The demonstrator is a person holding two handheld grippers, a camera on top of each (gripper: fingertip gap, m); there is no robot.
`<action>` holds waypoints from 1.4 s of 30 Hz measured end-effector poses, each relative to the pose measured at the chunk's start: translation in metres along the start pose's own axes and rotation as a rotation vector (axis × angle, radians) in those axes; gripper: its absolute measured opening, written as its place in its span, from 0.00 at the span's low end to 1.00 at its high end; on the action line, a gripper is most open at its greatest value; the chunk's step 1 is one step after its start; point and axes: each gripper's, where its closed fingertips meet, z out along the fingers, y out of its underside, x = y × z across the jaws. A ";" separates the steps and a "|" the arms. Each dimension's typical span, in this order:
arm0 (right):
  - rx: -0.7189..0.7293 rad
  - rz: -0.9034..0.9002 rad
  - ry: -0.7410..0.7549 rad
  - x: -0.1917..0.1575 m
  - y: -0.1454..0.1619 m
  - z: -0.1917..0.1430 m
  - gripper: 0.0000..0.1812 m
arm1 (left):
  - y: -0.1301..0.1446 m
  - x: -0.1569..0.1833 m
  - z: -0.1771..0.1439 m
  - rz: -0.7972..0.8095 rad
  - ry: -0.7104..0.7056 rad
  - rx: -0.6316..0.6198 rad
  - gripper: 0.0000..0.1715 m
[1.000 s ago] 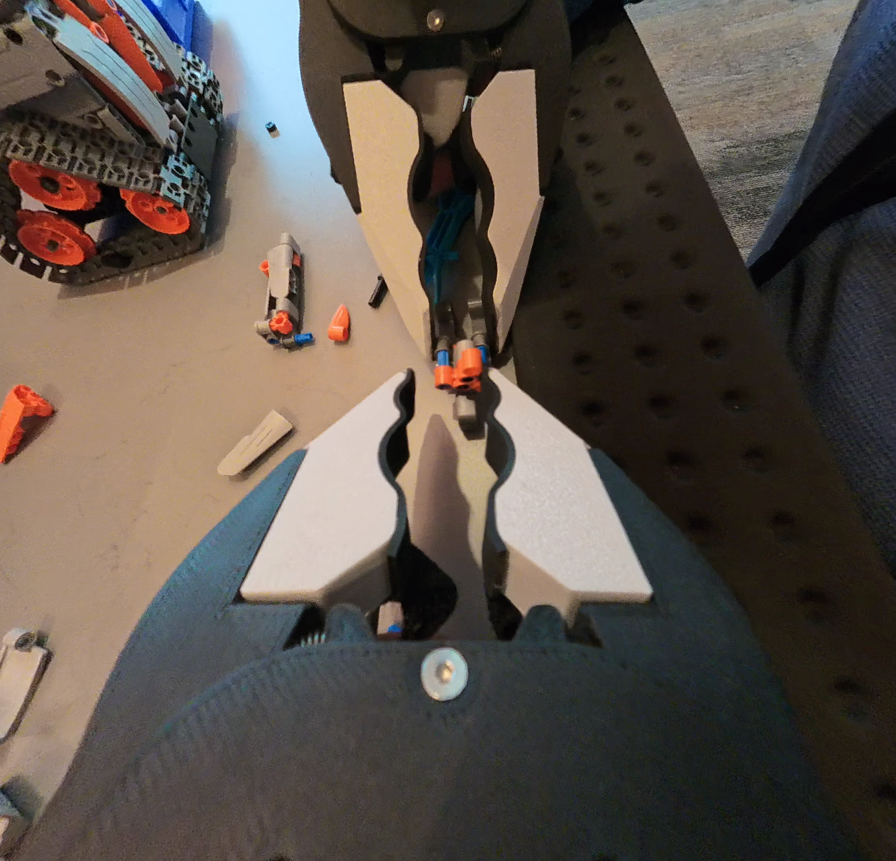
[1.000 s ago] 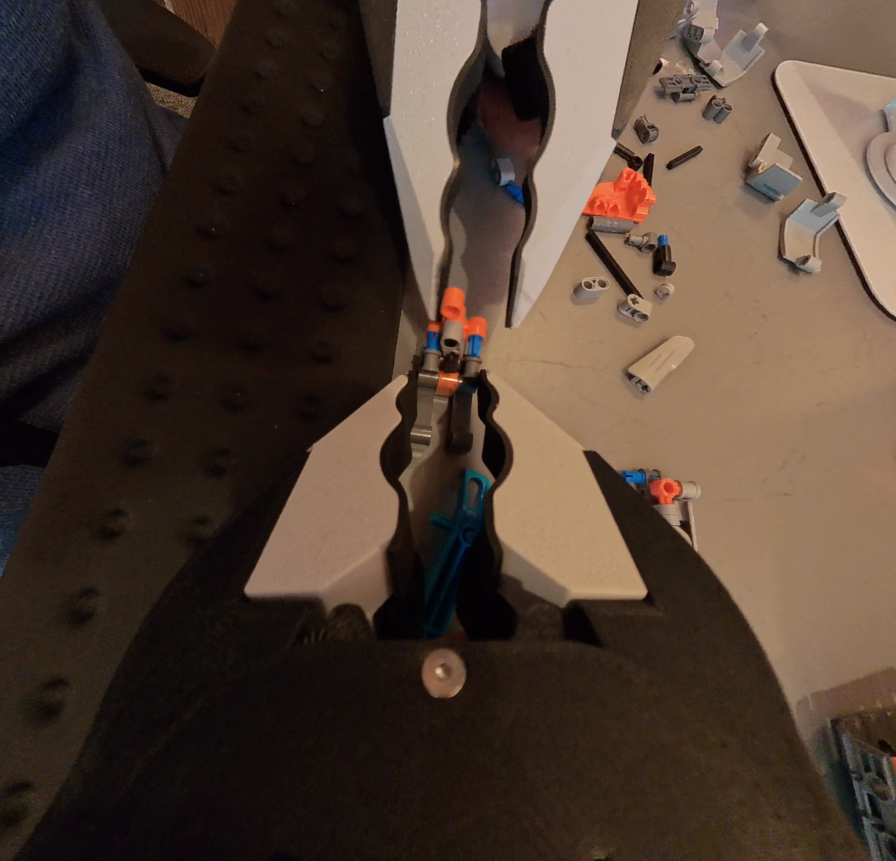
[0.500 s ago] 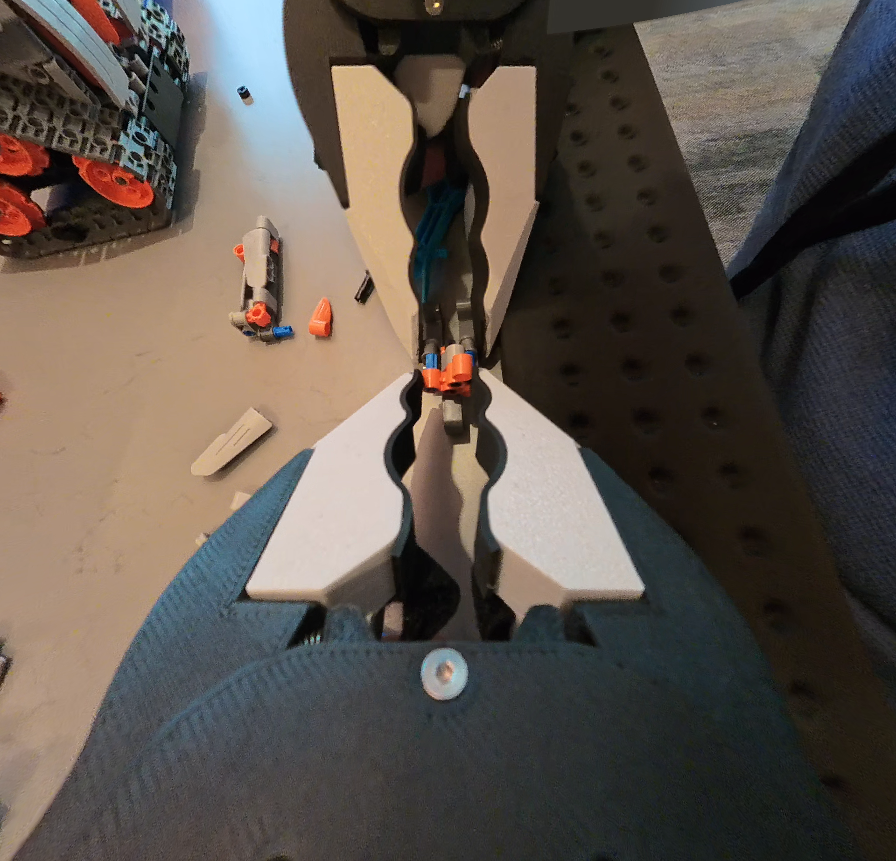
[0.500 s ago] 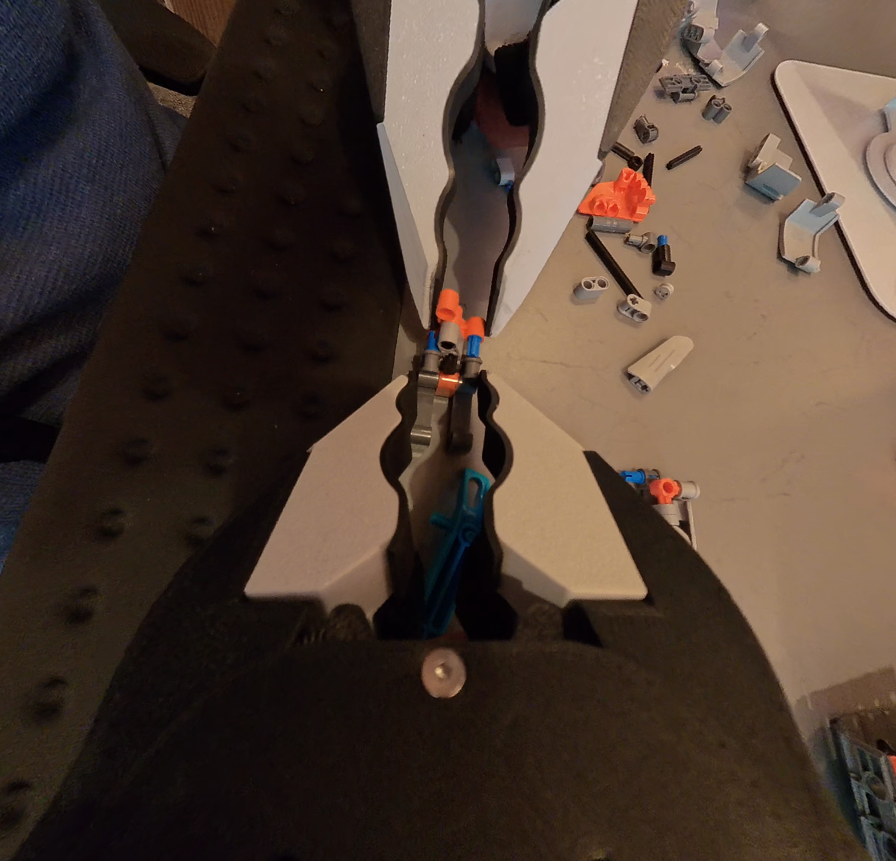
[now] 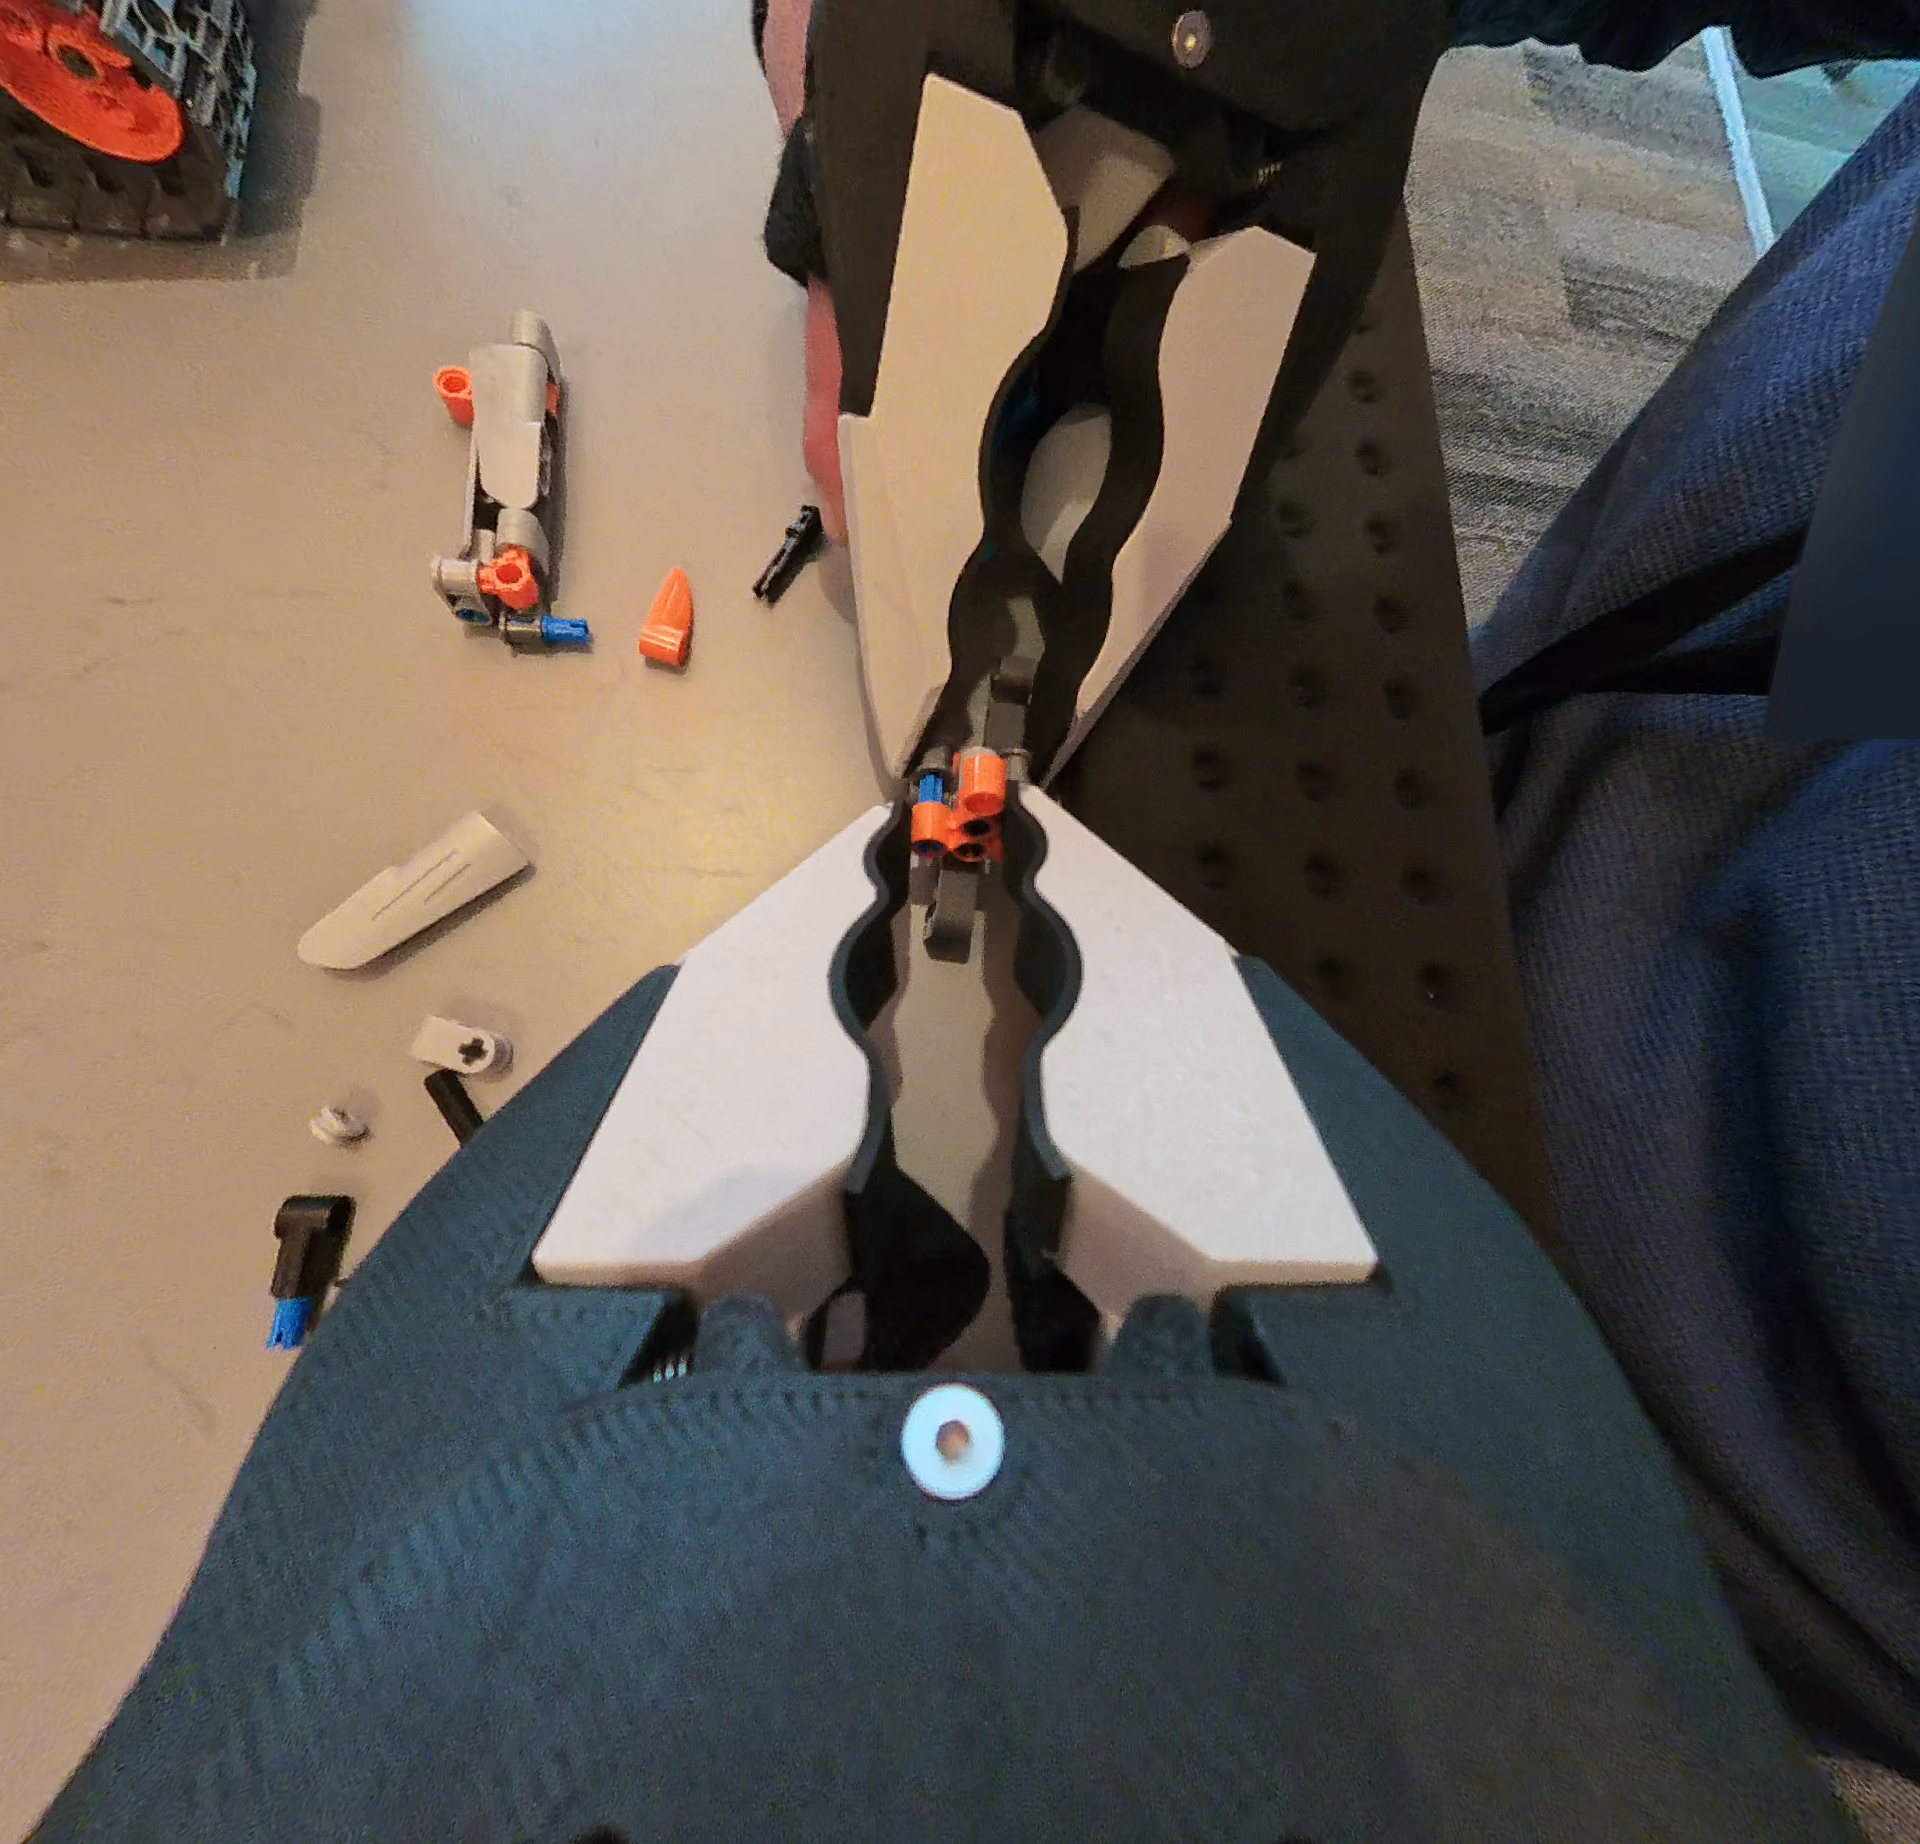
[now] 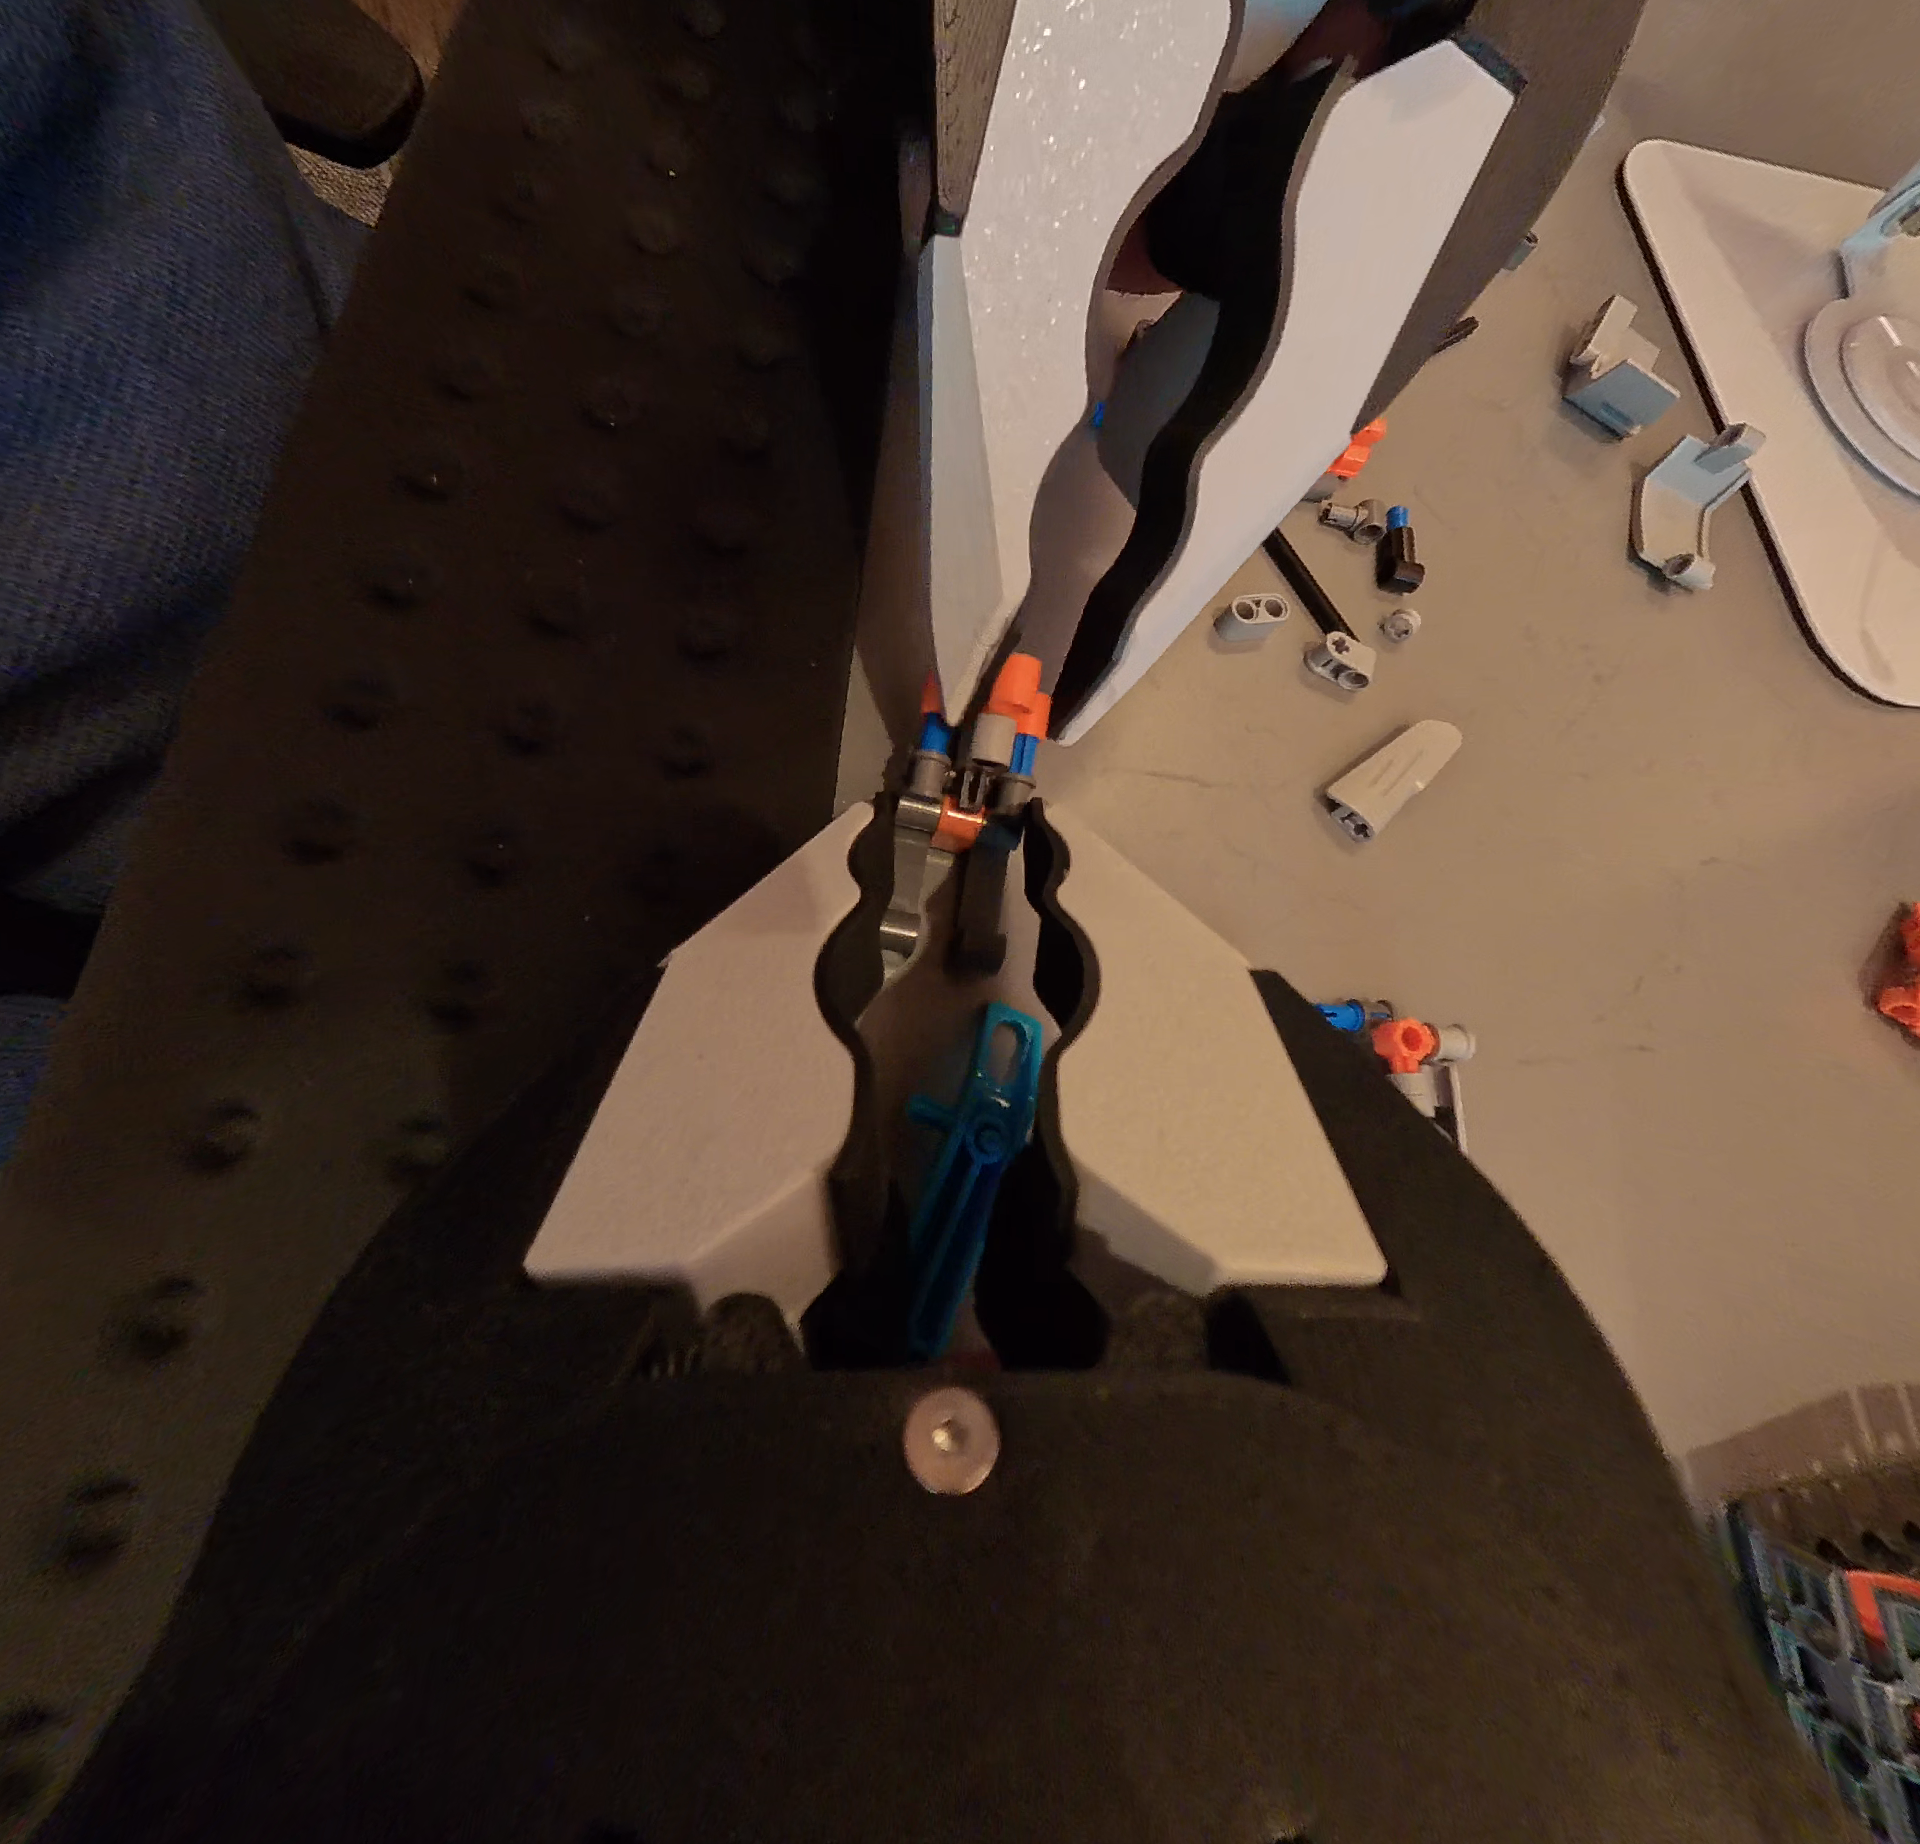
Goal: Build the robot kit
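Two sets of tongs are meeting tip to tip above the desk (image 5: 260,755): the right tongs (image 6: 961,818) are clamped on a small brick assembly (image 6: 966,786), whose orange end is being pinched by the narrowed left tongs (image 5: 961,807). Light, rigid and press-fitted, it is judged liable to pop apart, so it is best gripped by its grey beams.

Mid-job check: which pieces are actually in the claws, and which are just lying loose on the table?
In hand:
small orange-blue-grey assembly, gripped from opposite ends by left claw and right claw
blue lever, inside right claw

Lying about:
grey-orange subassembly
orange tip
grey panel
black pin
tracked vehicle
white tray
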 end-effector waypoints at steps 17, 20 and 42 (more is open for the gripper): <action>0.012 0.030 -0.031 -0.002 0.000 0.000 0.12 | -0.004 0.006 0.005 0.173 -0.100 0.128 0.03; 0.012 0.030 -0.031 -0.002 -0.001 0.000 0.13 | -0.004 0.005 0.005 0.177 -0.111 0.135 0.03; 0.017 0.032 -0.035 -0.002 0.000 0.000 0.13 | 0.012 0.002 -0.005 0.111 -0.072 0.082 0.24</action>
